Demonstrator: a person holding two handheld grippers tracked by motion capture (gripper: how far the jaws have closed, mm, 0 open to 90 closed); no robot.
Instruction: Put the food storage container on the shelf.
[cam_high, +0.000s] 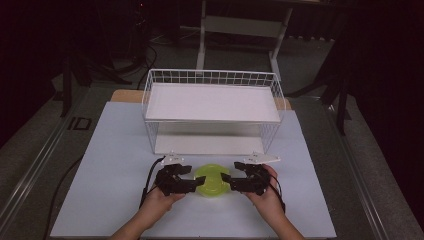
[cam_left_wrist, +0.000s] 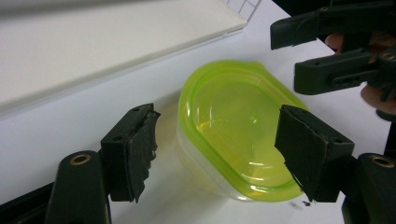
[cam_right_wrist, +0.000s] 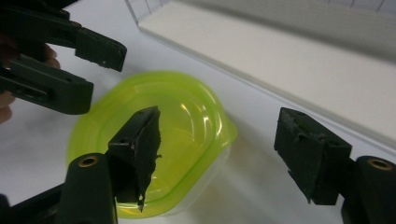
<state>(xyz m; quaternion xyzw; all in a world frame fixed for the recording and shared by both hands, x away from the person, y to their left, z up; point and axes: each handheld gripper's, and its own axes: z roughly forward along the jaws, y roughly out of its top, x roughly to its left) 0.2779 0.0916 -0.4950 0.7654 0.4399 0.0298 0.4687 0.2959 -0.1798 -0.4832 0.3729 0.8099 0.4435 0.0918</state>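
Near the front edge of the white table, the person's left gripper and right gripper flank a lidded container, each with its jaws apart and clamped on nothing, so any handling of it looks barely begun and the lifting or placing appears still to come. The container is a rounded clear plastic tub under a glossy, translucent lime-green lid with a small tab, while the jaw pads are matte black and ragged-edged. Behind it stands a white wire rack with two flat, bare shelves.
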